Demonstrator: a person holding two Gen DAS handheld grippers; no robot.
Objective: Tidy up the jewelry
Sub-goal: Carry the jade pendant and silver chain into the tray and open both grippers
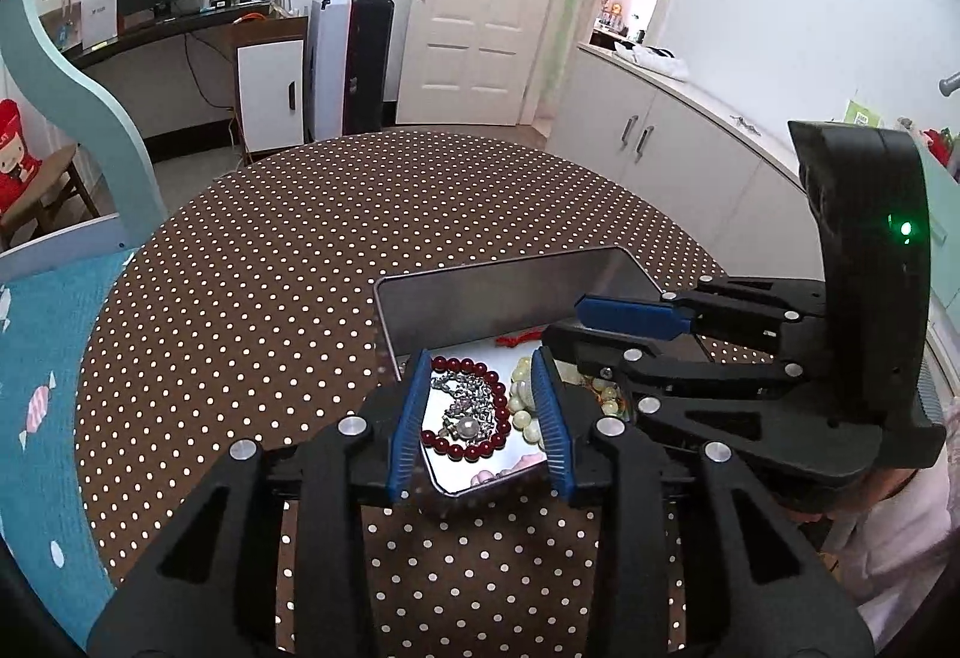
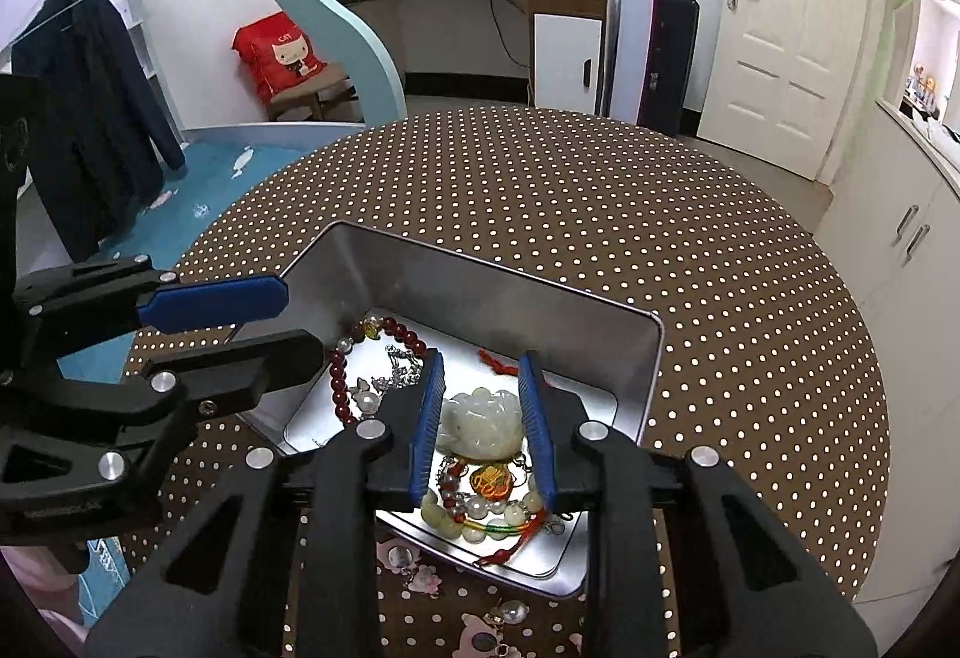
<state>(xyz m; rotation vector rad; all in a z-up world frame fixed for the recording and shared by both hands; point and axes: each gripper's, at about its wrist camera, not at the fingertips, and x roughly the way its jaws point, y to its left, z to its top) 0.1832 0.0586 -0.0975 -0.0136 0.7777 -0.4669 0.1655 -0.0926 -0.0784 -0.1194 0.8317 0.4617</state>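
Observation:
A silver metal tin (image 1: 498, 298) (image 2: 510, 310) stands open on the dotted table. Inside lie a dark red bead bracelet (image 1: 465, 448) (image 2: 337, 388), a silver chain with a pearl (image 1: 468, 418), pale green beads (image 1: 522, 412) (image 2: 498, 514) and a white jade pendant (image 2: 480, 418). My left gripper (image 1: 486, 376) is open above the red bracelet and chain. My right gripper (image 2: 483, 376) is open over the jade pendant, its pads on either side of it. Each gripper shows in the other's view, the right (image 1: 636, 316) and the left (image 2: 216, 304).
The round table (image 1: 300, 268) has a brown polka-dot cloth. Loose trinkets (image 2: 510, 613) lie on the cloth in front of the tin. White cabinets (image 1: 660, 129) stand to the right, a blue bed frame (image 1: 72, 75) to the left.

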